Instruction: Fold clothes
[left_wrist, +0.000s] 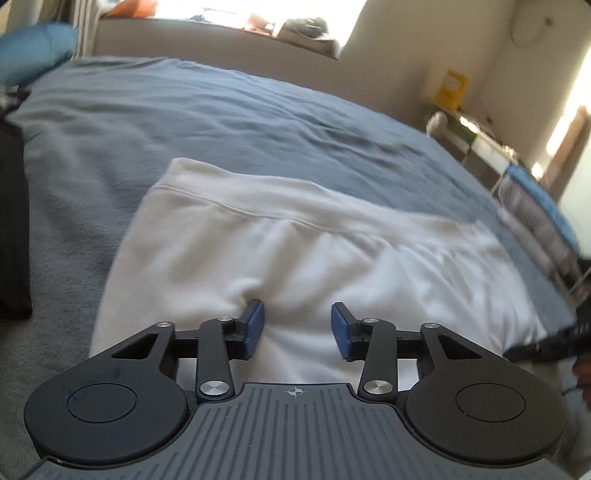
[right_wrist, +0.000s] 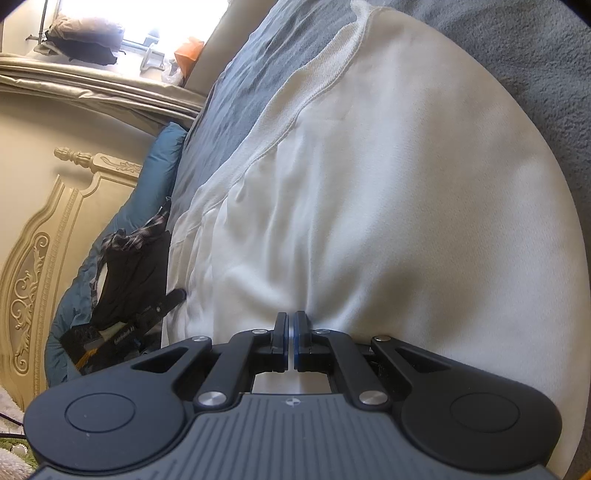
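A white garment (left_wrist: 295, 251) with a ribbed hem band lies spread on the grey-blue bed cover (left_wrist: 221, 110). My left gripper (left_wrist: 298, 321) hovers low over its near part, blue pads apart. The cloth lies under the pads and they do not pinch it, though the left pad (left_wrist: 255, 325) sits by a small dimple in it. In the right wrist view the same white garment (right_wrist: 388, 184) fills the middle. My right gripper (right_wrist: 293, 325) is shut on its near edge, and wrinkles run from the cloth into the closed pads.
A pile of dark clothes (right_wrist: 129, 273) and a plaid piece lie against a blue pillow (right_wrist: 155, 177) by the carved headboard (right_wrist: 44, 258). Dark cloth (left_wrist: 11, 221) borders the left wrist view. A shelf unit (left_wrist: 480, 140) stands beyond the bed's far side.
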